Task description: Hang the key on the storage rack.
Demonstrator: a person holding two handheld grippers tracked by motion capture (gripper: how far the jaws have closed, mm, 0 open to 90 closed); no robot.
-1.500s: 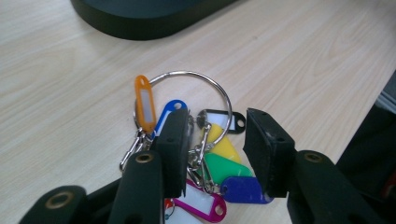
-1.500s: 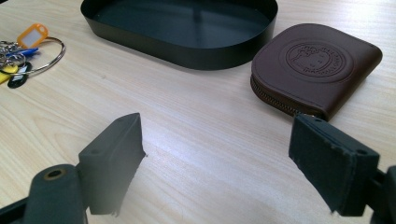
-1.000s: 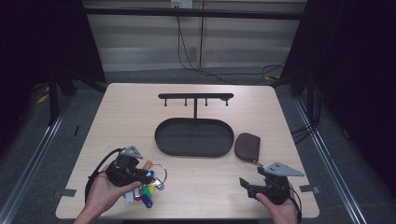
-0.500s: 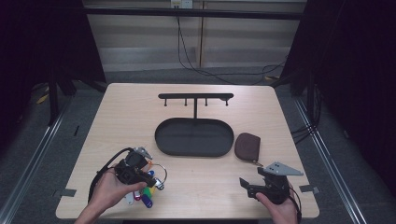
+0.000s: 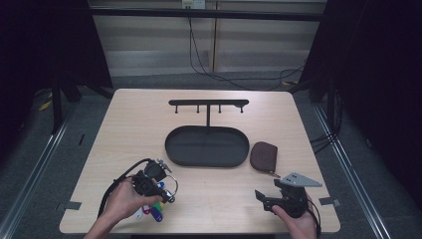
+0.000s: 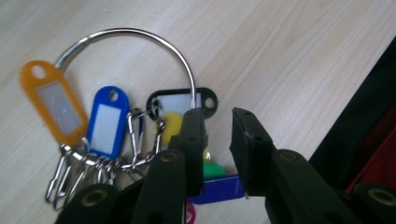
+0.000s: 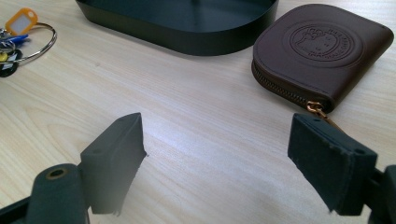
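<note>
Setting: recording bay of a lab or studio. Pale wood-grain table [image 5: 129, 124] on grey floor, dark curtains both sides. Beyond the table, far side from the left gripper [image 5: 158, 183] and right gripper [image 5: 271, 196]: bare panel wall with loose black cables [image 5: 199, 55]. Metal floor rails [image 5: 37, 164] flank the table; tape marks sit at its near corners.

A black oval tray [image 5: 206, 147] sits mid-table [image 5: 129, 119]. A black hook rack [image 5: 208, 103] rises on a post from the tray's far side. A brown zip pouch [image 5: 263, 156] lies just beside the tray's right end.
</note>
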